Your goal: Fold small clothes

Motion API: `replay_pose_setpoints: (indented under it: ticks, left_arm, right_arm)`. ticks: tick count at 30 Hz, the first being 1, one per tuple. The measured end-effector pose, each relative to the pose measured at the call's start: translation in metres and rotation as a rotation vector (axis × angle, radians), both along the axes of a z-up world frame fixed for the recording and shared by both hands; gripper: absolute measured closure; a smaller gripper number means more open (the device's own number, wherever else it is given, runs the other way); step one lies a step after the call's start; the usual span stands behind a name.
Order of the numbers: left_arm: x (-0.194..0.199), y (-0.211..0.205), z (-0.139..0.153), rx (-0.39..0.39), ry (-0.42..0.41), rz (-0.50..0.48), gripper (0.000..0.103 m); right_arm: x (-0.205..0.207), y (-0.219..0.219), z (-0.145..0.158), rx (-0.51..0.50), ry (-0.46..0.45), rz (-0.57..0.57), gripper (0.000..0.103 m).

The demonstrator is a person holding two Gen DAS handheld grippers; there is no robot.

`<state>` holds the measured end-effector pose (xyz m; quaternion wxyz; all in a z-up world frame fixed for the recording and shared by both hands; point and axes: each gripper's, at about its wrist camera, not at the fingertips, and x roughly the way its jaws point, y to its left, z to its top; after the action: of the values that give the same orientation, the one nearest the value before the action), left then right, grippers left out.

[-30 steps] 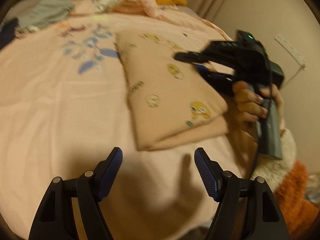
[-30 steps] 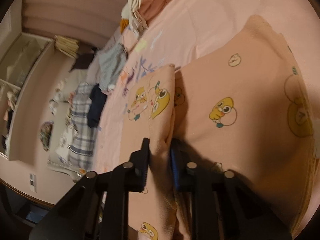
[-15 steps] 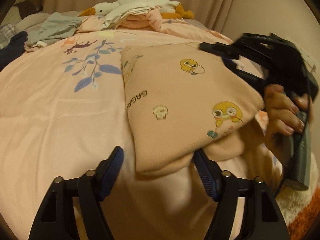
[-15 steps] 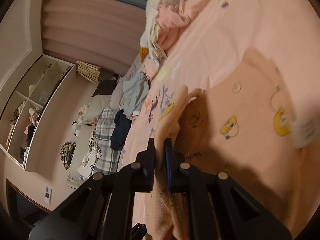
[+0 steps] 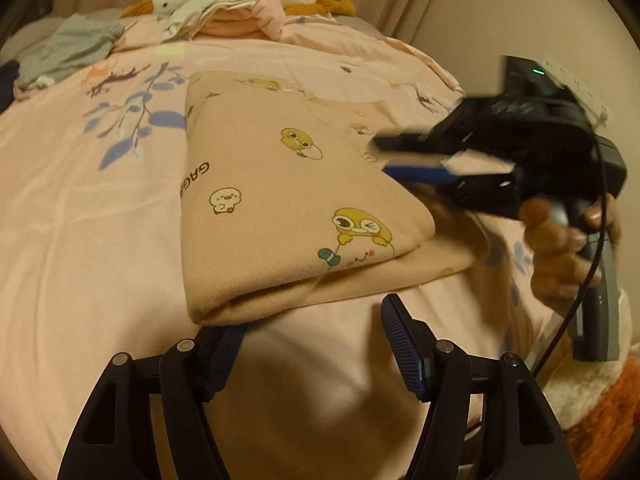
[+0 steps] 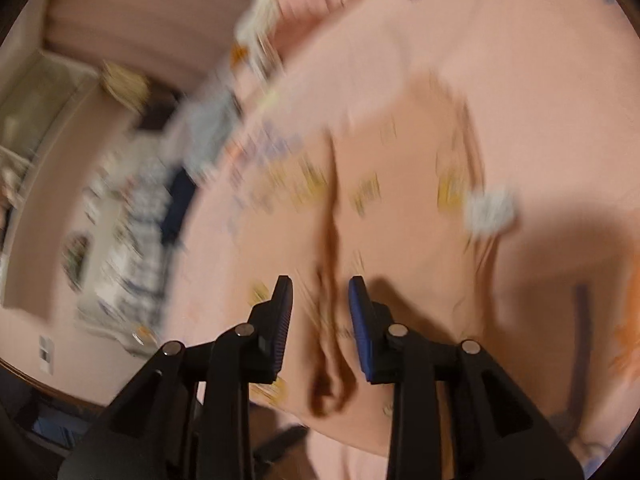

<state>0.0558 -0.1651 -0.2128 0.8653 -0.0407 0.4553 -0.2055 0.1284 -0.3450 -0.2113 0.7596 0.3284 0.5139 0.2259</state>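
Folded garment (image 5: 280, 200): peach cloth printed with yellow cartoon chicks, lying on the bed (image 5: 80, 240) over a pink cover with a blue leaf print; black letters "GAG" readable along its left fold, the rest of the word hidden by the crease; a white tag (image 6: 490, 208) shows on it in the right wrist view only, its print too blurred to read.

Left tool (image 5: 312, 344): jaws wide apart, gripping nothing; the left finger tucked under the garment's near corner, its tip hidden by the cloth; the right finger (image 5: 400, 344) clear of the cloth, just in front of the lower layer's edge.

Right tool (image 6: 320, 320): jaws apart, straddling the dark fold crease without clamping it; in the left wrist view it appears at (image 5: 404, 156), held level above the garment's right side, a green light lit on its body; the right hand (image 5: 560, 248) wraps the grey handle, fingers curled, a black cable hanging from it.

Left wrist view alone: a goose plush (image 5: 168, 0) and a pile of clothes (image 5: 236, 16) at the bed's far end; a grey garment (image 5: 68, 48) at far left.

Right wrist view alone, heavily motion-blurred: a plaid cloth (image 6: 140, 240) and a shelf unit (image 6: 36, 120) beyond the bed.
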Motion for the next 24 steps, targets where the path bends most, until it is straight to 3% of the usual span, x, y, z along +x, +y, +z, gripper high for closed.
replay_pose_setpoints:
  ticks: [2,4,6,7,9,13,14,15,17,21,24]
  left_arm:
    - [-0.002,-0.004,0.000,0.025,-0.009,-0.009,0.037]
    - [-0.003,-0.004,0.000,0.027,-0.009,0.000,0.037]
    - [-0.005,-0.001,0.003,0.002,0.007,0.000,0.037]
    - [-0.006,0.002,0.003,-0.008,0.013,-0.003,0.037]
    - [-0.003,0.008,0.002,-0.035,0.029,-0.009,0.037]
    - [0.002,0.017,-0.001,-0.094,0.051,-0.016,0.037]
    - [0.002,0.019,-0.001,-0.101,0.051,-0.019,0.037]
    - [0.002,0.020,-0.001,-0.101,0.051,-0.016,0.037]
    - [-0.001,0.022,0.002,-0.097,0.039,0.005,0.037]
    - [-0.006,0.027,0.008,-0.082,-0.001,0.065,0.037]
    - [-0.003,0.027,0.008,-0.117,0.028,0.079,0.037]
  right_arm:
    - [0.003,0.010,-0.008,-0.017,0.025,0.036,0.073]
    - [0.010,0.005,-0.010,0.075,0.016,-0.016,0.071]
    - [0.021,0.001,-0.017,0.208,0.015,-0.043,0.058]
    - [0.029,0.002,-0.023,0.223,0.042,-0.048,0.058]
    - [0.035,0.008,-0.027,0.191,0.066,-0.050,0.065]
    - [0.040,0.023,-0.020,0.136,0.011,0.009,0.062]
    - [0.040,0.024,-0.020,0.149,-0.005,0.011,0.065]
    - [0.039,0.025,-0.021,0.166,-0.022,0.003,0.076]
    - [0.037,0.026,-0.025,0.171,-0.032,-0.022,0.089]
    - [0.028,0.018,-0.012,0.210,-0.111,-0.083,0.091]
    - [0.018,0.000,0.007,0.253,-0.170,-0.117,0.093]
